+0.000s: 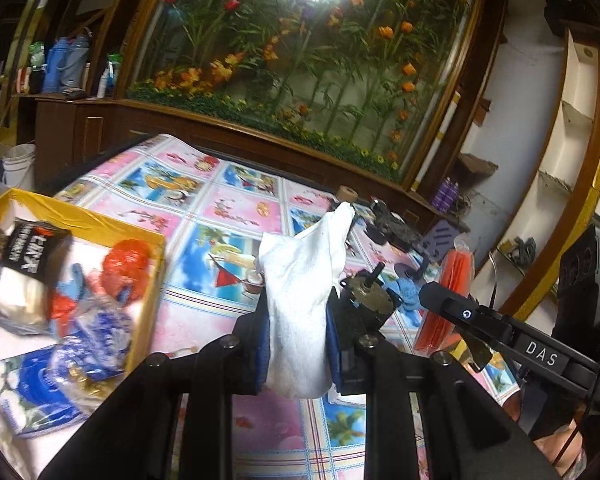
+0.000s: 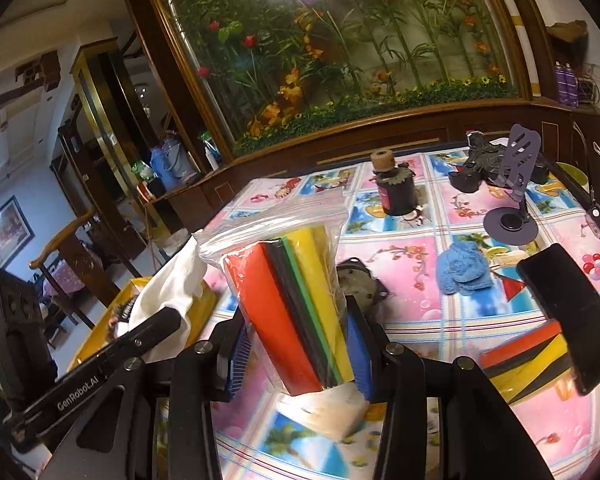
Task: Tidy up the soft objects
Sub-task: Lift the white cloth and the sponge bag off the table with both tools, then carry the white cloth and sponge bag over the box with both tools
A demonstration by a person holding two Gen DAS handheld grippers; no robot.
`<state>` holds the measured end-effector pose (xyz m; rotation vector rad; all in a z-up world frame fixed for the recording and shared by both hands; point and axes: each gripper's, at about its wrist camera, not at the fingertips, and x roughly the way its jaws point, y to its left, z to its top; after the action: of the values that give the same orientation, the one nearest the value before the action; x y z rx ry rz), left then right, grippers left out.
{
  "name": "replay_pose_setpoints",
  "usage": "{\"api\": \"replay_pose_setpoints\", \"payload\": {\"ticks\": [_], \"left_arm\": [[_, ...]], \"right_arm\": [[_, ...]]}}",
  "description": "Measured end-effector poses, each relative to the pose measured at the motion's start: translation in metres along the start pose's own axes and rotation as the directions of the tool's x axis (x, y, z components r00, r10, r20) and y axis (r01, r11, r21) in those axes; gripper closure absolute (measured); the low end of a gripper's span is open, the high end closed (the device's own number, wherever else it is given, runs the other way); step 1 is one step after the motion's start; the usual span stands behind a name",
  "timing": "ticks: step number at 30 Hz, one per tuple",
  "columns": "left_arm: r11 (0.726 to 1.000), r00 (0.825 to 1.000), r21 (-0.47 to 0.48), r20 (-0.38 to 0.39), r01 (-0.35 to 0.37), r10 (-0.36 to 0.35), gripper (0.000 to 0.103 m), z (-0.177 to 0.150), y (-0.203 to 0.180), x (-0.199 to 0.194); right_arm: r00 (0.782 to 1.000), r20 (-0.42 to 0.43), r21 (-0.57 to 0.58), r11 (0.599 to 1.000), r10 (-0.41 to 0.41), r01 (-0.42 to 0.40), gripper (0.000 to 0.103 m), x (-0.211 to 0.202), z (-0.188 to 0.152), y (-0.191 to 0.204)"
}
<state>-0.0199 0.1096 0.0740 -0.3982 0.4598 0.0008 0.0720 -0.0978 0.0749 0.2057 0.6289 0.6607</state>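
Left wrist view shows the left gripper [image 1: 298, 344] clamped on a white cloth [image 1: 304, 288], which stands up between the blue pads [image 1: 262, 344] above the table [image 1: 220, 216]. Left of the cloth sits a yellow box [image 1: 80, 216] holding packets, a red mesh piece [image 1: 128, 264] and blue wrapped items. Right of the cloth, the right gripper [image 1: 440, 308] holds an orange-looking bag [image 1: 446, 300].

Right wrist view has the right gripper [image 2: 298, 352] closed on a clear zip bag [image 2: 296, 296] of red, black, green and yellow sheets, held upright over the table [image 2: 440, 344]. Right of the bag lie a blue knit piece [image 2: 462, 268], a purple stand [image 2: 514, 200], a black phone [image 2: 568, 312] and more coloured sheets [image 2: 524, 360]. Behind the bag stands a dark bottle [image 2: 396, 190]. Left of the bag, the white cloth [image 2: 168, 292] hangs over the yellow box [image 2: 100, 332].
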Motion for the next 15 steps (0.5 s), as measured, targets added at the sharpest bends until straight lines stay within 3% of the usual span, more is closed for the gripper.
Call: {"api": "replay_pose_setpoints", "payload": {"ticks": [15], "left_arm": [[0.998, 0.994, -0.024, 0.094, -0.058, 0.06, 0.081, 0.01, 0.027, -0.073]], "right_arm": [[0.997, 0.0, -0.017, 0.997, 0.074, -0.074, 0.056, 0.024, -0.014, 0.077]]}}
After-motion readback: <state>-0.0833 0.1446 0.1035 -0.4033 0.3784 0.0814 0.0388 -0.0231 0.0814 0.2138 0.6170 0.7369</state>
